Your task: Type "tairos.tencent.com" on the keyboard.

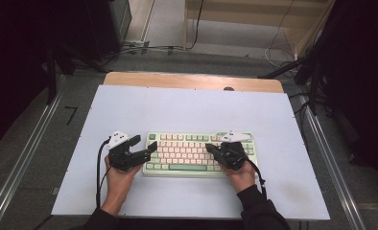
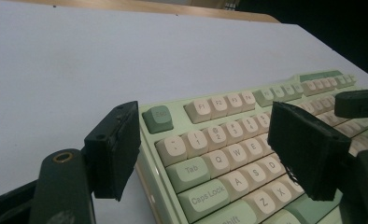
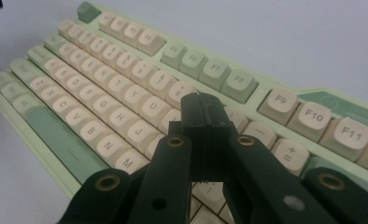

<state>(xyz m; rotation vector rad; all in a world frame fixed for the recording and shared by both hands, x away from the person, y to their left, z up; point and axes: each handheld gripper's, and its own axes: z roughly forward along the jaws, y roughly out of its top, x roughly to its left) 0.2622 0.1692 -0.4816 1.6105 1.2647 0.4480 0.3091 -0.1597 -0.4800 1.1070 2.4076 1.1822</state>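
A pale green keyboard with cream keys lies on the white table cover, near the front edge. My left gripper stands open at the keyboard's left end, one jaw outside the case and the other above the letter keys. In the left gripper view nothing touches its pads. My right gripper is shut with nothing between its jaws, and its tips are over the keys right of the keyboard's middle. Whether the tips press a key I cannot tell.
The white cover spreads over a wooden table, with bare room behind and beside the keyboard. Cables run over the floor beyond the table. Metal rails flank it on both sides.
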